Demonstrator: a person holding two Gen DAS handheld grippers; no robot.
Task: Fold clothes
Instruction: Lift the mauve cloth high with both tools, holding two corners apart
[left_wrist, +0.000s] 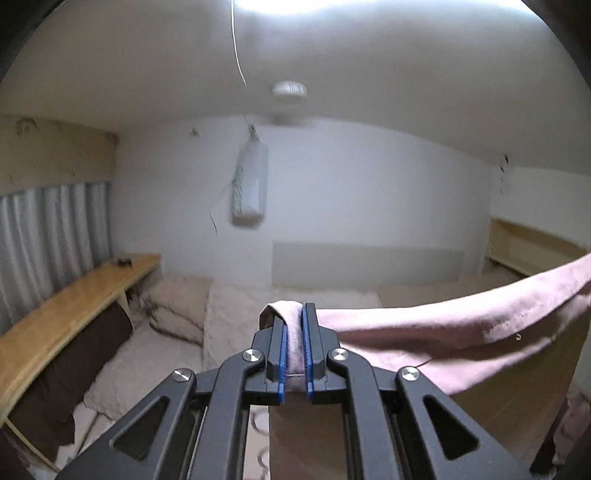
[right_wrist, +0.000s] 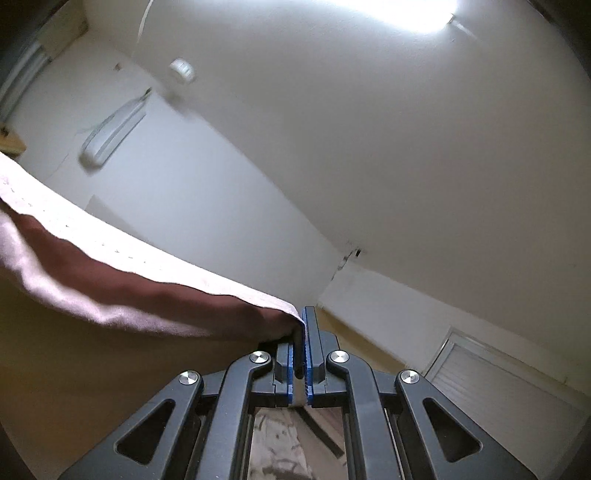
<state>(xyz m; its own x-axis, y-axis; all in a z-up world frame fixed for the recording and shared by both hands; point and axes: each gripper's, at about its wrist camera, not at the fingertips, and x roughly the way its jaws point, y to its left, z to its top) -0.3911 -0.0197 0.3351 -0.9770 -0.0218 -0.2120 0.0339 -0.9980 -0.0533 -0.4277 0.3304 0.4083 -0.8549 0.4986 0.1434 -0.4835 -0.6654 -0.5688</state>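
Pink garment (left_wrist: 424, 339) stretched aloft above the bed (left_wrist: 258, 314); my left hand-held gripper (left_wrist: 294, 343) and right hand-held gripper (right_wrist: 300, 343) each pinch a corner, spreading it for folding.

A wooden shelf (left_wrist: 70, 306) runs along the left of the left wrist view, below grey curtains (left_wrist: 51, 236). Beige bedding (left_wrist: 236, 314) with a pillow (left_wrist: 177, 306) lies at centre. A white pouch (left_wrist: 250, 184) hangs from a cord at upper centre, near a round ceiling detector (left_wrist: 290, 89). In the right wrist view, a white louvred door (right_wrist: 495, 384) sits at lower right.
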